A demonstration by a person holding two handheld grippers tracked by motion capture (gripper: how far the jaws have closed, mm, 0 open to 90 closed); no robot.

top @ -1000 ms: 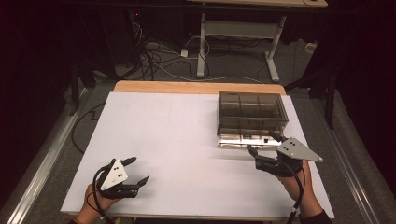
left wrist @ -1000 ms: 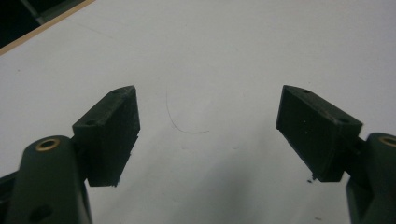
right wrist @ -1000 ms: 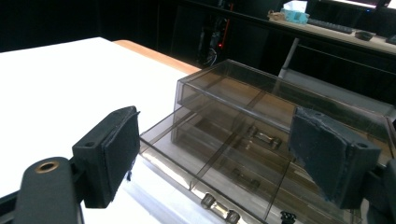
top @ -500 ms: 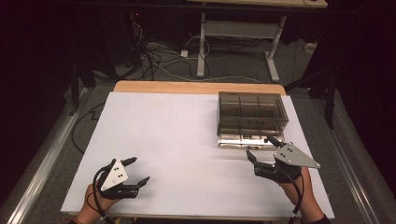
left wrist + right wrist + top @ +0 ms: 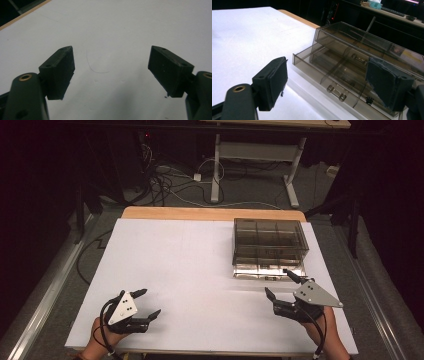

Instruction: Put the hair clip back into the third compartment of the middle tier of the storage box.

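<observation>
A smoky see-through drawer box [image 5: 270, 239] stands at the table's back right. Its lower drawer [image 5: 269, 271] is pulled out toward me. In the right gripper view the drawer [image 5: 329, 72] shows dividers, a small clear handle [image 5: 335, 93] and a tiny dark item [image 5: 369, 100] inside. My right gripper [image 5: 276, 281] [image 5: 332, 78] is open just in front of the drawer, with nothing between its jaws. Near the front left edge my left gripper [image 5: 151, 301] [image 5: 110, 67] is also open, low over the bare white table top [image 5: 107, 32].
The white table top [image 5: 190, 265] has a wooden strip [image 5: 210, 213] along its far edge. Beyond it are dark floor, cables [image 5: 165, 185] and the legs of another desk [image 5: 216, 165]. Metal rails [image 5: 45, 295] run beside the table.
My right gripper has drawn back a little from the drawer toward the table's near edge. The left gripper and the box have not moved.
</observation>
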